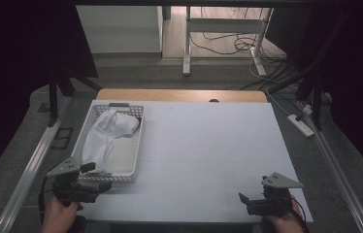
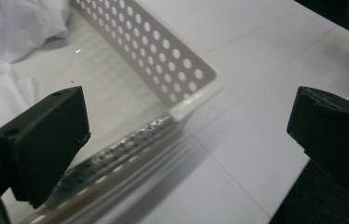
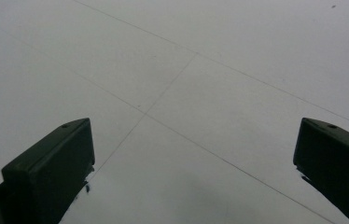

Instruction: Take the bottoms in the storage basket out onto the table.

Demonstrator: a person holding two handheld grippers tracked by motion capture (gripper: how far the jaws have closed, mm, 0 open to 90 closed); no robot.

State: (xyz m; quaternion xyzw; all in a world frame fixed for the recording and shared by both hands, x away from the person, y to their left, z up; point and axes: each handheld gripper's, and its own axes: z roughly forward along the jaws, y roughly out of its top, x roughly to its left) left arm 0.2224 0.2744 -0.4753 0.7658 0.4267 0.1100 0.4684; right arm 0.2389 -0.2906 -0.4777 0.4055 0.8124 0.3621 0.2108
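My left gripper, jaws wide and empty, hovers at the basket's near corner; the white cloth lies inside at eleven o'clock, ungrasped. My right gripper waits wide at four o'clock.

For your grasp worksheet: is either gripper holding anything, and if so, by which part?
Nothing is held. The left gripper is open near the basket corner, and the right gripper is open over the bare table.
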